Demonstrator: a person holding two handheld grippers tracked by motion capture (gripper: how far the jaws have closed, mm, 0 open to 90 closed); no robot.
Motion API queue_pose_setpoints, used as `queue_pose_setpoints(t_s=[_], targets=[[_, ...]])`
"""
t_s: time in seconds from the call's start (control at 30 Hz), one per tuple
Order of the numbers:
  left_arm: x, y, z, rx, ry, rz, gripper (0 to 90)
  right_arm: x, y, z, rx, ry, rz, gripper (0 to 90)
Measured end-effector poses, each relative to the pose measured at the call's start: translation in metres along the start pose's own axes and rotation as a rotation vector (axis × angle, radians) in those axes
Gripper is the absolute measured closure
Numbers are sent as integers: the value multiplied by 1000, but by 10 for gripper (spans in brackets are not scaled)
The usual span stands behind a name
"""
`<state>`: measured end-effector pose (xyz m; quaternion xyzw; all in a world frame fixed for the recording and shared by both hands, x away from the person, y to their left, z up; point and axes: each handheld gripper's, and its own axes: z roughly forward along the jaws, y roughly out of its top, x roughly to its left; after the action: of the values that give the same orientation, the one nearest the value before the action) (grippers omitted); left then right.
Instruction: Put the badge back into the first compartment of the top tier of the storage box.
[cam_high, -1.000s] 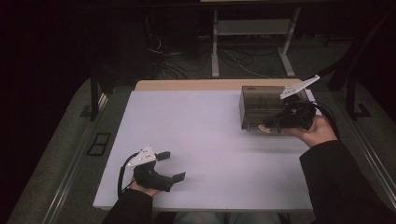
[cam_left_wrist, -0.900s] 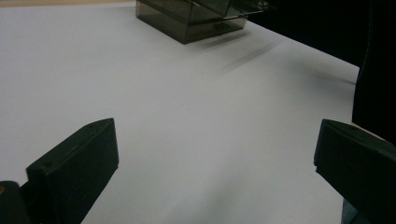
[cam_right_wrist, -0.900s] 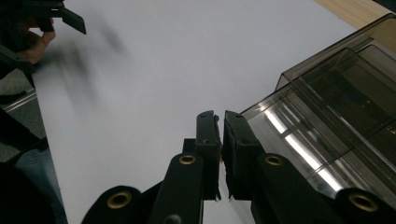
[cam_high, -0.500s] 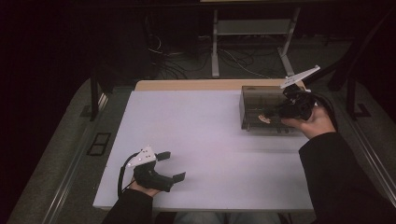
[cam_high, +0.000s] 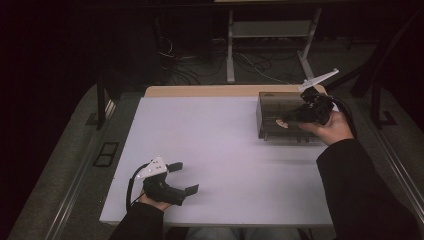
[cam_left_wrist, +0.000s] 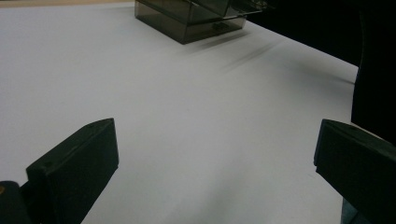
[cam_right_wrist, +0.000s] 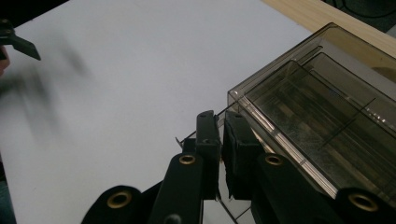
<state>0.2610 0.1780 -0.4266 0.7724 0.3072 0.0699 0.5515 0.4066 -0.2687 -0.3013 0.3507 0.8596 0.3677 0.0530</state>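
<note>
Dark room, cables and a metal stand on the floor beyond a white table with a wooden strip along its far edge. Smoky see-through box sits at the far right of the table, its long axis running left-right. Right gripper is at the box's near-right side, up at the level of its top; in the right gripper view its jaws stand nearly together on a thin clear panel at the box's near corner, seemingly the lid's edge, though I cannot be sure which part. Box body lies just right of the jaws in that view. Left gripper rests near left, jaws spread wide, nothing between them, well apart from the box, which lies far and right of it. Right hand is plainly the nearer; judging by this, any lift or swing of the panel hinges along the box's long side.
</note>
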Motion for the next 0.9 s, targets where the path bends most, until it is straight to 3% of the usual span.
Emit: queue_pose_setpoints(t_s=[0.33,0.9], targets=[[0,0,0,0,-3,1,0,-2,3,18,33,-5,-1,839],[0,0,1,3,-5,4,0,-5,3,34,81,-15,4,839]])
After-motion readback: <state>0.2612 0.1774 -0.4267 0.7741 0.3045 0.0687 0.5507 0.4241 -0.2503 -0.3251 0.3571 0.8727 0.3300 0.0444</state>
